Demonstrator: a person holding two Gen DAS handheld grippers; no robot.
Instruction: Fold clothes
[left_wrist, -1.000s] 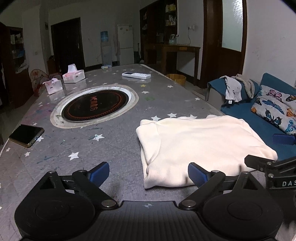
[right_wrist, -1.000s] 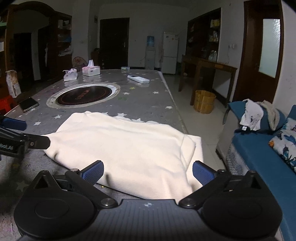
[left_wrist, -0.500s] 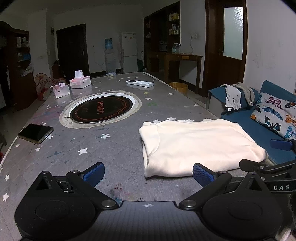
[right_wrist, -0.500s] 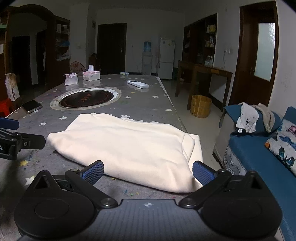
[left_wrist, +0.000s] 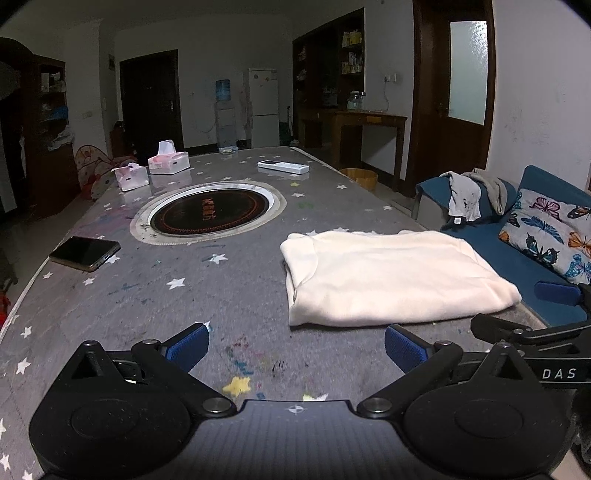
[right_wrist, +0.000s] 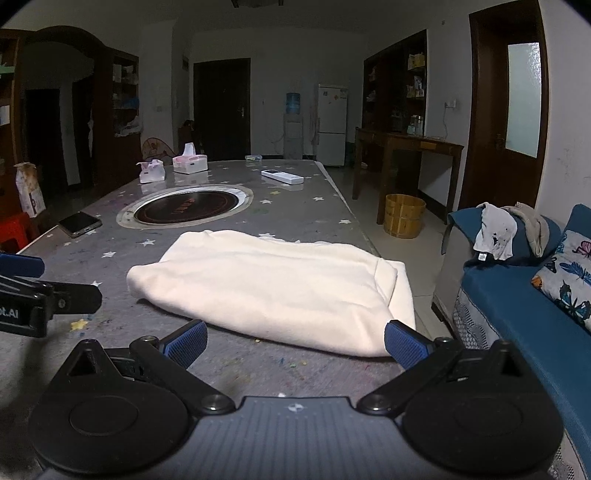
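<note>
A cream garment (left_wrist: 388, 273) lies folded into a flat rectangle on the grey star-patterned table (left_wrist: 184, 288); it also shows in the right wrist view (right_wrist: 273, 284). My left gripper (left_wrist: 295, 345) is open and empty, held back from the garment's near left edge. My right gripper (right_wrist: 295, 341) is open and empty, just short of the garment's near right edge. Each gripper shows at the side of the other's view: the right one (left_wrist: 546, 314) and the left one (right_wrist: 33, 291).
A round black hotplate (left_wrist: 208, 214) is set in the table's middle. A phone (left_wrist: 85, 253) lies at the left edge, two tissue boxes (left_wrist: 168, 162) and a remote (left_wrist: 282, 167) at the far end. A blue sofa (left_wrist: 517, 254) with clothes (left_wrist: 469, 194) stands to the right.
Both grippers have pulled back from the folded garment toward the table's near edge and risen a little. The garment has stayed in place.
</note>
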